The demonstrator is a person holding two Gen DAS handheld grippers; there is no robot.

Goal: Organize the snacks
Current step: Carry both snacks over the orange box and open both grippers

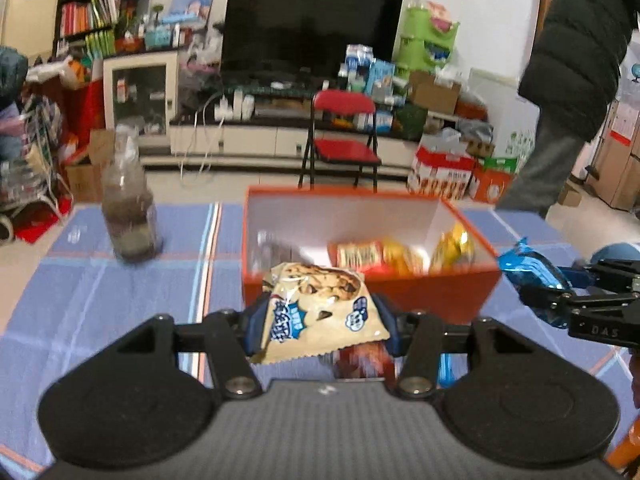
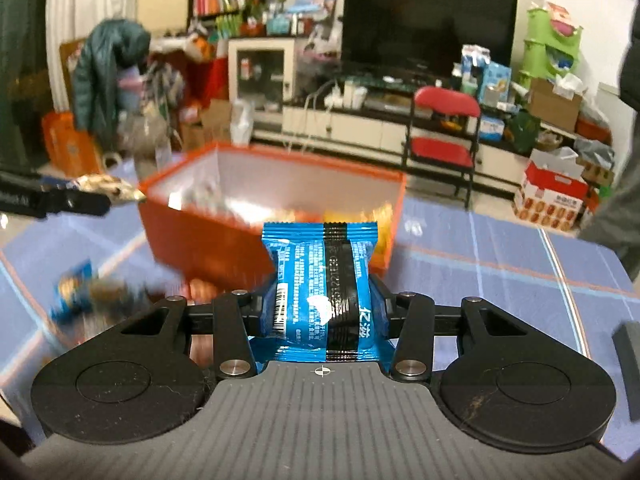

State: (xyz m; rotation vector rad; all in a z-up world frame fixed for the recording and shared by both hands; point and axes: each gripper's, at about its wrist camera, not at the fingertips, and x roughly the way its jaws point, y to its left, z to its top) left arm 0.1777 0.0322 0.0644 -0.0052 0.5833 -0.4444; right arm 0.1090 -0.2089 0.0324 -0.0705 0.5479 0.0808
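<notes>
Left gripper (image 1: 318, 320): jaws closed on a cookie packet (image 1: 320, 312), beige with chocolate-chip print, pinched at both side edges. Packet held above the cloth, just short of the near wall of the orange box (image 1: 440, 296); its top edge overlaps that wall in the left wrist view. A red wrapper (image 1: 362, 360) lies on the cloth directly beneath the packet, blurred.

Right gripper (image 2: 324, 312): jaws closed on a blue packet (image 2: 320, 292) with a black centre seam, squeezed narrow where the pads meet it. It is held off the table, near the box's near right corner. In the left wrist view the same packet shows at the right edge of frame, beside the box's right wall, apart from it.

Orange box: open top, white inner walls, standing on the blue plaid tablecloth (image 1: 120, 300) toward the far edge of the table. Contents: red and yellow wrappers (image 1: 384, 258) grouped along the near wall and right half; left half of the floor shows white.

Bottle (image 1: 128, 216): upright, blurred, near the far left corner of the table, well apart from the box. A wide strip of bare cloth lies between the two.

Loose blue-and-brown snacks (image 2: 88, 288) on the cloth left of the right gripper, near the box's near left corner; too blurred to count.

Cloth right of the box bare out to the right table edge. Beyond the far edge: red folding chair (image 1: 344, 128), person in dark jacket (image 1: 580, 40) at far right
</notes>
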